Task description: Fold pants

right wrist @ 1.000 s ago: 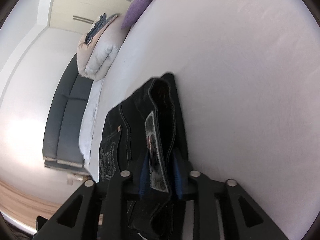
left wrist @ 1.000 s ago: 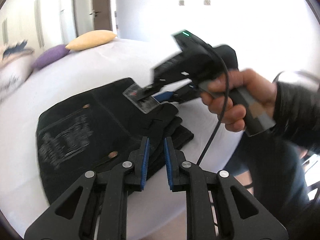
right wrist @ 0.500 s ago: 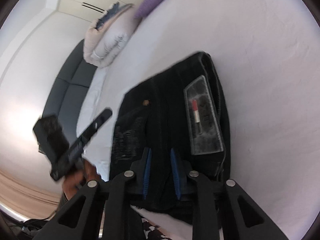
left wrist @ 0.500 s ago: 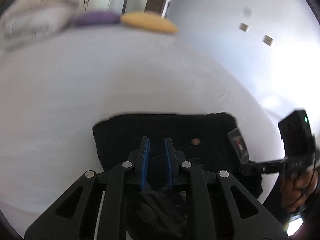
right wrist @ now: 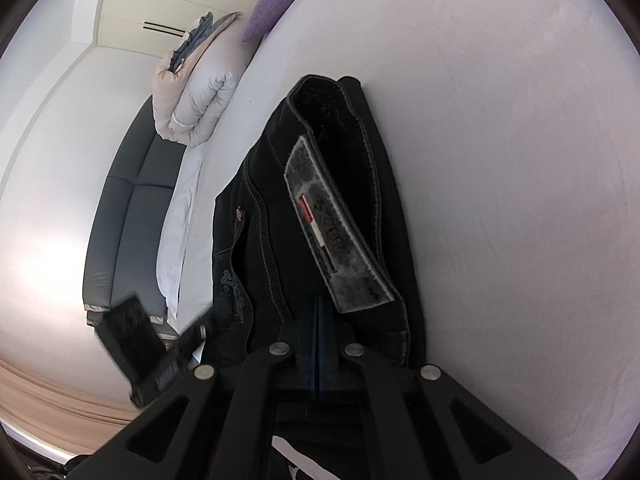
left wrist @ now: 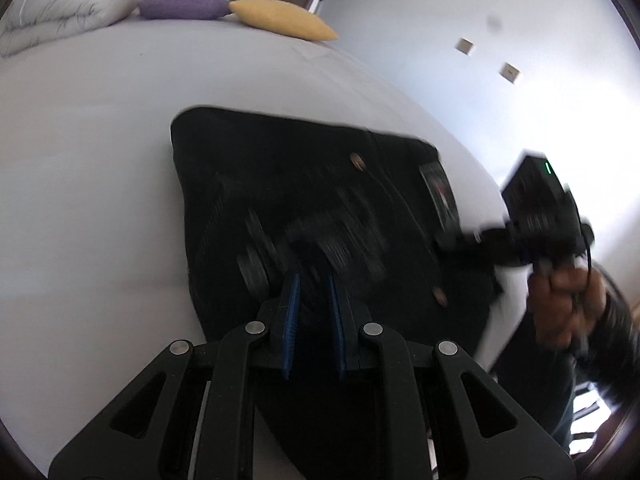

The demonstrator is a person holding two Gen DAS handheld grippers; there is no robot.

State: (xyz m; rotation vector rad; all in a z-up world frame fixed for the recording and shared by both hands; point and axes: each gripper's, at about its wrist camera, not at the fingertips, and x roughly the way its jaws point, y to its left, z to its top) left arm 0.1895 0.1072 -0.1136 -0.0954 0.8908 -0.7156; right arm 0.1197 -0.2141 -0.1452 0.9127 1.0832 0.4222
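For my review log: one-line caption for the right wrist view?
Right gripper, jaws shut, at the waistband of folded black pants on a white bed.

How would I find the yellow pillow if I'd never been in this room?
Look at the big white bed and go to its far end. Two small pillows lie side by side there, the purple pillow and the yellow pillow. Yours is nearest the door.

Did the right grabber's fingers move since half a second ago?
Yes. The right gripper has squeezed shut; against the gray waistband patch on the black pants, its blue pads now meet below the patch instead of standing apart.
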